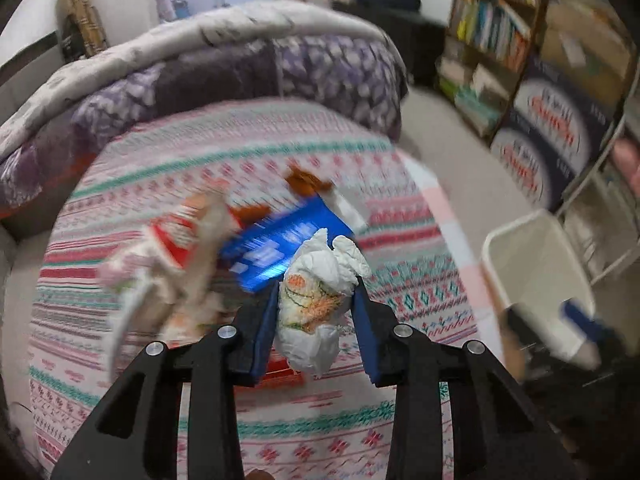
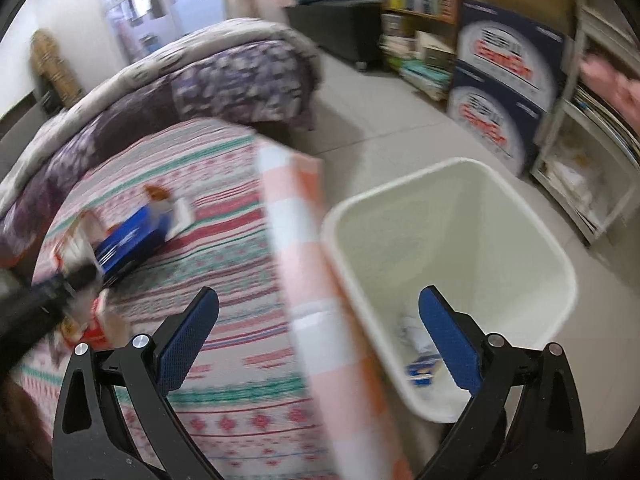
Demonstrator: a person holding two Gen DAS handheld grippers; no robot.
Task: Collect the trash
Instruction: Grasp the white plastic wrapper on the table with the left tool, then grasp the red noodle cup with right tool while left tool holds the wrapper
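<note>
Left hand-held gripper (image 1: 316, 300): clamped on crumpled wrapper wad (image 1: 320, 304), above bed (image 1: 360, 432). Right hand-held gripper (image 2: 320, 332): wide, empty, over white bin (image 2: 532, 216). Step: carrying. Next, likely: move wad binward, release.

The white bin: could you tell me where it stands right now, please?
The white bin stands on the floor beside the bed, directly under the open right gripper; in the left wrist view it sits far right.

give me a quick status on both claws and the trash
Left claw shut on crumpled wrapper. Right claw open, empty, above white bin. More litter on bed. Nothing blocking.
</note>
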